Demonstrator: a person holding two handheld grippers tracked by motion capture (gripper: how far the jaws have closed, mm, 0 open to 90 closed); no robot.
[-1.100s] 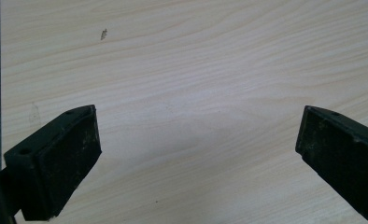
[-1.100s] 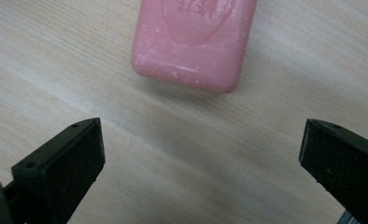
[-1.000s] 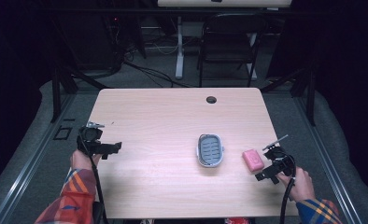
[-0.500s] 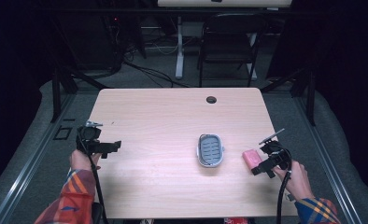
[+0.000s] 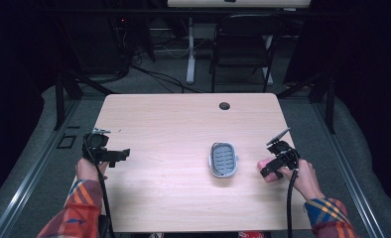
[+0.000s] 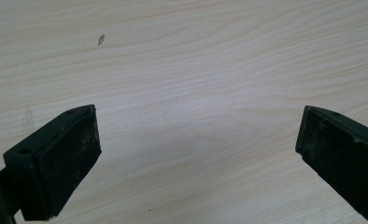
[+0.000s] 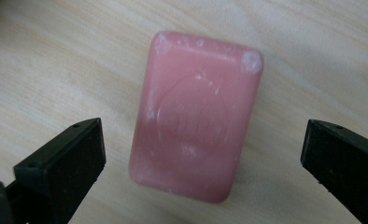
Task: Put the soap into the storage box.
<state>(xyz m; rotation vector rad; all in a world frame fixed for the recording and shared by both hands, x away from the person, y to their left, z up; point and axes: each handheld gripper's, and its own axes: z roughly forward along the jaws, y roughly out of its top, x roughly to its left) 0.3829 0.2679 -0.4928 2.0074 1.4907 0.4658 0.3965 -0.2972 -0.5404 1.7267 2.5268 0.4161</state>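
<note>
Two wide-spread jaws of the right gripper point(image 7: 201, 154) straddle the pink soap bar point(image 7: 195, 114), which lies flat on the table point(image 5: 159, 129) between them, untouched; a good grasp likely means lowering squarely and pinching its long sides evenly. The right hand point(image 5: 302, 176) angles the tool down over the soap just right of the soap dish point(image 5: 224, 159), while the left gripper point(image 6: 198, 158) hovers agape over bare wood.

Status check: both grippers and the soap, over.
Left gripper open over bare table. Right gripper open, jaws either side of pink soap bar, not touching. Soap dish beside it; nothing in between.

Bare table point(image 5: 163, 129) separates the grippers; only the soap dish point(image 5: 224, 159) and soap point(image 7: 196, 114) obstruct.
</note>
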